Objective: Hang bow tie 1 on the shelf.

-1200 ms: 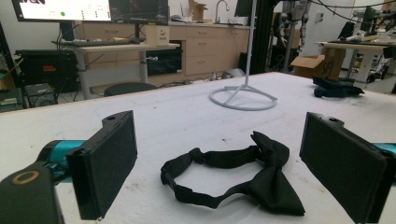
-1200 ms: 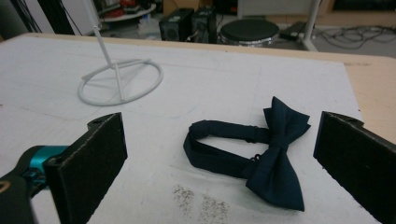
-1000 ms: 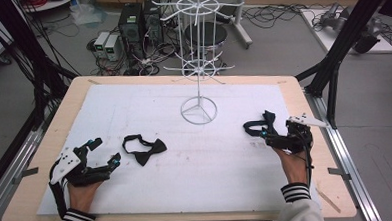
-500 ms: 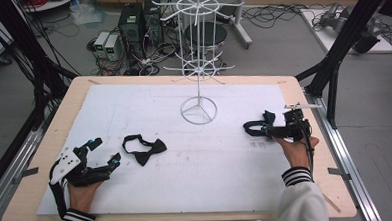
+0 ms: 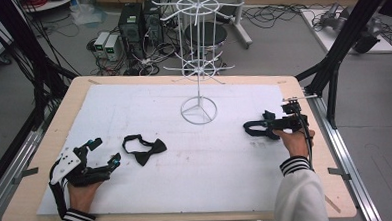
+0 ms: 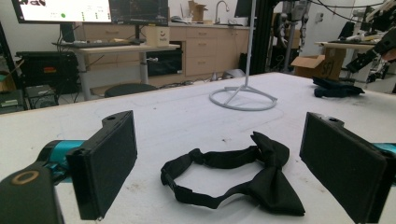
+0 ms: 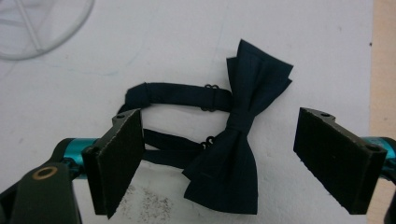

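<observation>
Right gripper [image 7: 219, 163] has shifted left over the dark navy fabric bow tie [image 7: 233, 144] at the table's right; jaws have just been closing, still unclenched, tie between them. Best pinch the centre knot squarely. Left gripper [image 6: 219, 172] released, idle.

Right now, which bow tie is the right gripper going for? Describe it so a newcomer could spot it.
Start at the white wire stand at the middle of the table. Go to the table's right side, where the right gripper hovers with open jaws that have just been closing. Under it lies the dark navy bow tie, unlike the black bow tie lying left of the stand.
</observation>
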Available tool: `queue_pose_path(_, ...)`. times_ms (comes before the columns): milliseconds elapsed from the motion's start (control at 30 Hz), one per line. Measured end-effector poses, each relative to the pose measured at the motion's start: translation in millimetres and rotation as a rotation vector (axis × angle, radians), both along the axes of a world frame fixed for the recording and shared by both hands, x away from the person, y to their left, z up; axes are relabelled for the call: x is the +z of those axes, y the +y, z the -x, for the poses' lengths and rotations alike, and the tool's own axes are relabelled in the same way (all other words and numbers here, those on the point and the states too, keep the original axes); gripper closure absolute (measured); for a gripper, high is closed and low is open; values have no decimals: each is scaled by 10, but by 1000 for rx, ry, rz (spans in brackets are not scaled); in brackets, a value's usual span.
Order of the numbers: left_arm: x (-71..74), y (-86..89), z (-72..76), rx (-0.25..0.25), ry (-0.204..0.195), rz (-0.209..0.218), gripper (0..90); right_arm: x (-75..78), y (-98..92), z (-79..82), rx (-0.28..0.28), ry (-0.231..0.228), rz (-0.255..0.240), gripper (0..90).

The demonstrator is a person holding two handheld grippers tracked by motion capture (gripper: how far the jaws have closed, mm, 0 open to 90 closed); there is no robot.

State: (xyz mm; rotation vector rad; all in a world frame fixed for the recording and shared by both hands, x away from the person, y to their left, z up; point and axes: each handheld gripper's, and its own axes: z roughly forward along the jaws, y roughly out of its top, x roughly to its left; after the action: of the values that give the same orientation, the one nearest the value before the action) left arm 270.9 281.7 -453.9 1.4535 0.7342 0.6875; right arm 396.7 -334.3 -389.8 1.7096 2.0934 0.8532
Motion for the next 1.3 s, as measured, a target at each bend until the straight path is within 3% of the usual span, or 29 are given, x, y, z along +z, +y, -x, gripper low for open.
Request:
queue_pose_path(400, 1, 0, 0, 2, 2, -4, 114, -149, 12, -136, -25, 65, 34, 264)
queue_pose_path(467, 0, -2, 0, 3, 1, -2, 114, -170, 13, -159, -42, 72, 24, 324)
queue_pose_path(700, 0, -2, -1, 3, 1, -2, 114, -241, 15, -211, -47, 114, 46, 404)
queue_pose_path(1300, 0, -2, 0, 2, 0, -1, 114, -293, 34, -250, -51, 156, 61, 683)
